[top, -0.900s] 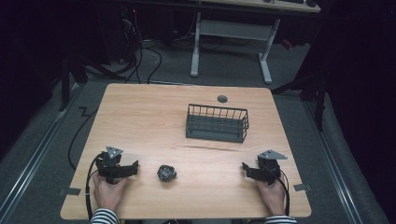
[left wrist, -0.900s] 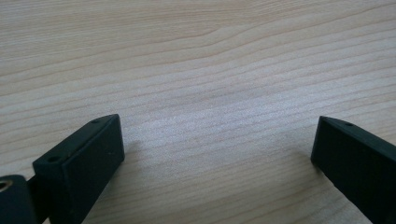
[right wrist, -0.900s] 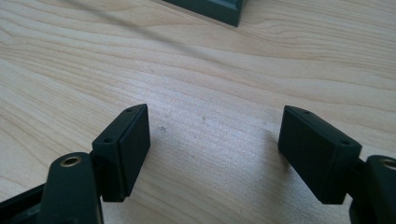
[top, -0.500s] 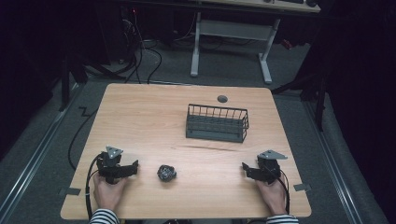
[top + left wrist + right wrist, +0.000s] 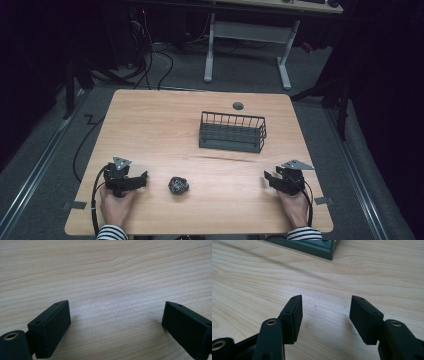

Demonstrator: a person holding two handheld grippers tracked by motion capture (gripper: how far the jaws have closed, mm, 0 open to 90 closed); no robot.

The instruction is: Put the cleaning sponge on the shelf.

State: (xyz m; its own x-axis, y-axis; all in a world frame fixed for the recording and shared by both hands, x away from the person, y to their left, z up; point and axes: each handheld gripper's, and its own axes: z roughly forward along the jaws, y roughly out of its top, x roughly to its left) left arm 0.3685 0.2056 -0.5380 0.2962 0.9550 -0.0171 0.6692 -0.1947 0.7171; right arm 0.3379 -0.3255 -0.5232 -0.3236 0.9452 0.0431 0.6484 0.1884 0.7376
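High view: at the near left corner of the wooden table, the person's left hand holds the left gripper low over the wood, a black cable looping from it toward the table's edge. In the left gripper view its jaws stand spread wide apart, released, with bare wood grain between them and nothing held. A striped sleeve shows at the bottom edge.

Just to the right of that gripper, apart from it, a small dark crumpled object lies on the table; what it is cannot be told.

Farther back and right of centre, a dark wire basket sits upright on the table, and behind it a small round dark grommet is set into the wood near the far edge.

At the near right corner, the right hand holds the right gripper, pointing inward toward the table's middle. In the right gripper view its jaws are parted, released, with nothing between them, and a corner of the basket's base shows beyond.
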